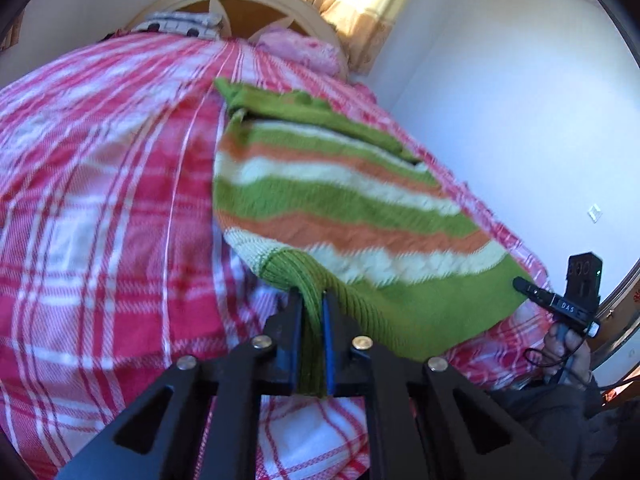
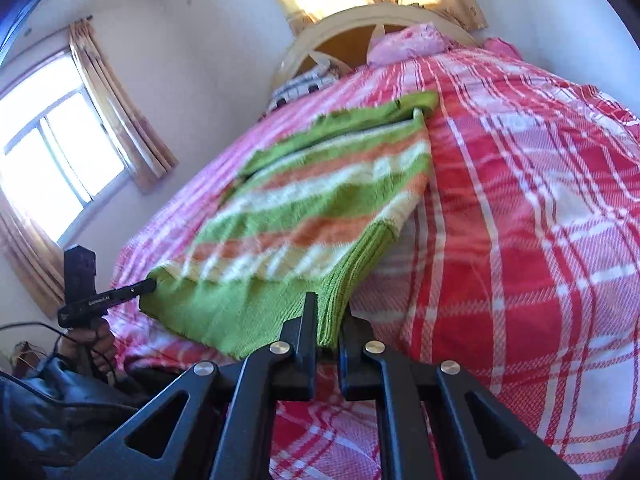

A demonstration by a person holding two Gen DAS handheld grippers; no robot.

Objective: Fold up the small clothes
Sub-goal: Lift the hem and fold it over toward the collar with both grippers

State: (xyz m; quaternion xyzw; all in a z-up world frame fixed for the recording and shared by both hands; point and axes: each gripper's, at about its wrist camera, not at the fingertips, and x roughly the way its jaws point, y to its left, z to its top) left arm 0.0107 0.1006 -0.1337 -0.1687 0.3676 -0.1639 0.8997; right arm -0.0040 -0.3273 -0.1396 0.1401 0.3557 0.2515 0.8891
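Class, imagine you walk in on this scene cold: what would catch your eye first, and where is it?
First, the striped sweater in green, orange and cream, spread on the red and white checked bedspread. Next, the left gripper and the right gripper, each shut on a corner of its green ribbed hem. Behind, a bright curtained window glows.

Open plaid bedspread (image 1: 100, 200) beside the sweater (image 1: 340, 208); wall (image 1: 500, 100) close along the other edge.

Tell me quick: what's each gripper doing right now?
Left gripper: shut on the striped sweater, at its green ribbed hem.
Right gripper: shut on the same hem, other corner.
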